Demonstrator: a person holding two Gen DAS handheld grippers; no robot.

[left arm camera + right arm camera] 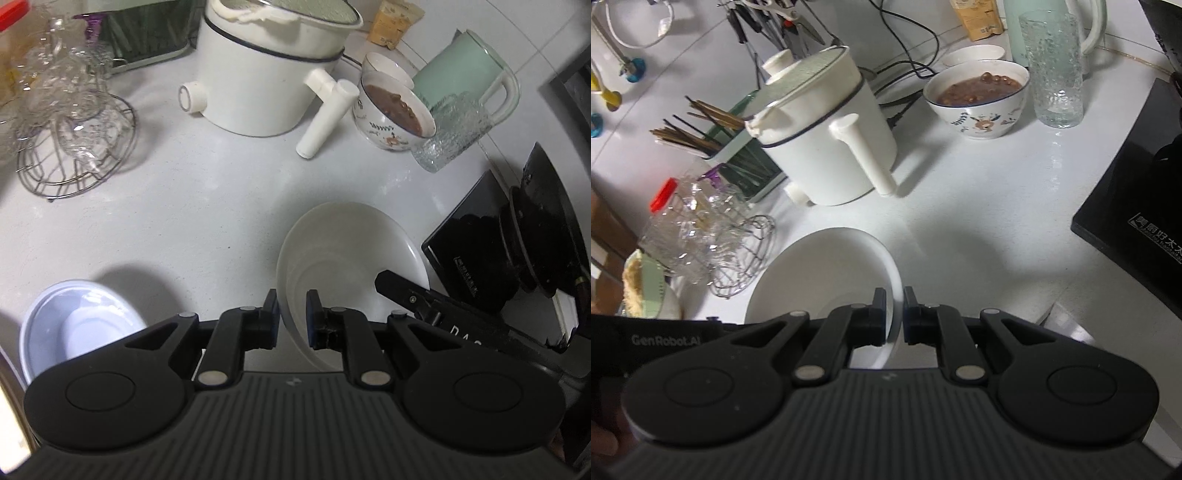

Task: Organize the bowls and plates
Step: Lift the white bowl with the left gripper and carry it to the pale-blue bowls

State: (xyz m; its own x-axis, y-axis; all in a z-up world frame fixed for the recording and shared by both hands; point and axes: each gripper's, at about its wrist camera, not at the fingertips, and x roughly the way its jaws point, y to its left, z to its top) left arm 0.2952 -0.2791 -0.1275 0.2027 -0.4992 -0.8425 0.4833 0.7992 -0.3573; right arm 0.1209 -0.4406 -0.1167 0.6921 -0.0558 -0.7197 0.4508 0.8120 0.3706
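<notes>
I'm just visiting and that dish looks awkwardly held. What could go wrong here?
The left claw and right claw each pinch only the thin rim of the white bowl, so it might slip and break. Tilting it could swing it toward the bowl of brown soup or the textured glass.

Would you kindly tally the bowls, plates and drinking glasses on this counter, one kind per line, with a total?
Bowls: 3, namely the white bowl gripped at its rim by both grippers, the pale blue bowl, and the patterned bowl of brown food.
Plates: 1, the small white dish.
Glasses: 1, the textured glass.
Total: 5
</notes>
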